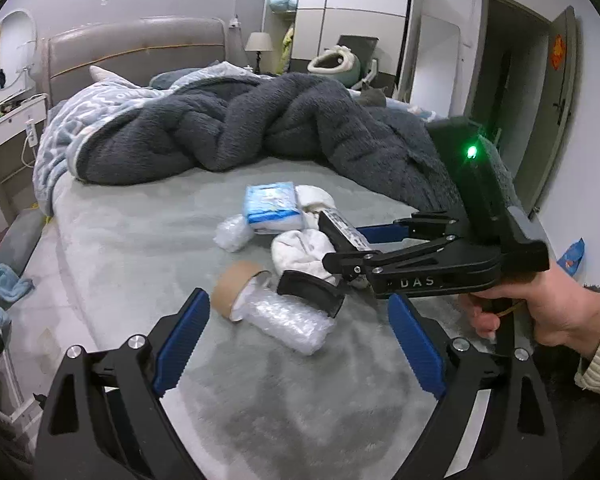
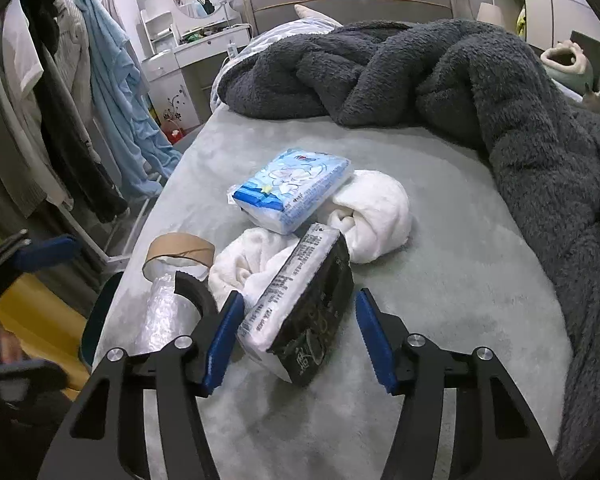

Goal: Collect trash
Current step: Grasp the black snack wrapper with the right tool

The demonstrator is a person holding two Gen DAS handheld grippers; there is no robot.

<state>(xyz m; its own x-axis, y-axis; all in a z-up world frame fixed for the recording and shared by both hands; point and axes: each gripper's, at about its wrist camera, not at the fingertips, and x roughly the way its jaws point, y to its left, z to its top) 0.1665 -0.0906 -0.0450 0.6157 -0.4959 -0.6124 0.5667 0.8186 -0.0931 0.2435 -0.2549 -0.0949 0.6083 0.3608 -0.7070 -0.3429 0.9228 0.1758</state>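
Spread wide around the black packet (image 2: 300, 312) on the bed (image 2: 440, 300), the right gripper (image 2: 300, 340) looks set to close on it next, while the left gripper (image 1: 300, 344) hovers open and empty near the bubble wrap (image 1: 288, 320).

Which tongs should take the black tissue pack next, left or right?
Right. The right tongs are open with the black tissue pack already between their fingers. The left tongs are also open but face the bubble wrap roll instead.
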